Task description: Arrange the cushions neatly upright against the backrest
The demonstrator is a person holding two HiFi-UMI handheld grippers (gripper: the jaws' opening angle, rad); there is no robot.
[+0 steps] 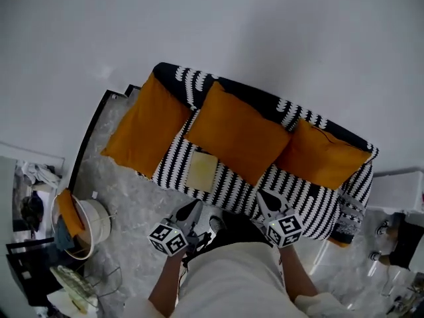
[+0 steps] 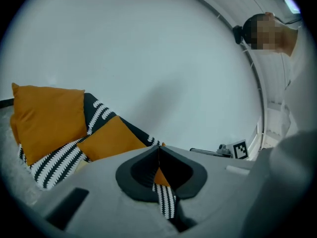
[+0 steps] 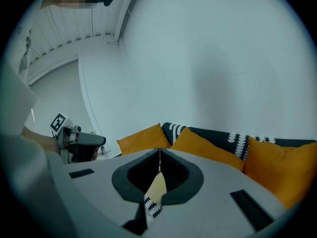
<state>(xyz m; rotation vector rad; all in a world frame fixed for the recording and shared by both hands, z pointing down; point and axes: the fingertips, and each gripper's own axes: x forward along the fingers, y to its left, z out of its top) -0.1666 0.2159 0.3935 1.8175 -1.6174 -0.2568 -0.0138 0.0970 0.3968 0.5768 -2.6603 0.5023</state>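
Observation:
Three orange cushions stand leaning on the backrest of a sofa (image 1: pixel 311 207) covered in black-and-white cloth: a left cushion (image 1: pixel 144 126), a middle cushion (image 1: pixel 237 136) and a right cushion (image 1: pixel 321 159). My left gripper (image 1: pixel 195 206) and right gripper (image 1: pixel 264 196) hover at the sofa's front edge, both shut and holding nothing. In the left gripper view the jaws (image 2: pixel 158 148) meet, with the left cushion (image 2: pixel 47 120) and middle cushion (image 2: pixel 111 140) beyond. From behind the shut right gripper (image 3: pixel 159 151), the right gripper view shows all three cushions (image 3: pixel 205 148).
A pale yellow square thing (image 1: pixel 201 171) lies on the seat in front of the middle cushion. A white basket (image 1: pixel 93 220) with orange cloth stands on the marble floor at the left, next to a dark frame (image 1: pixel 89 134). Shoes (image 1: pixel 383 229) lie at the right.

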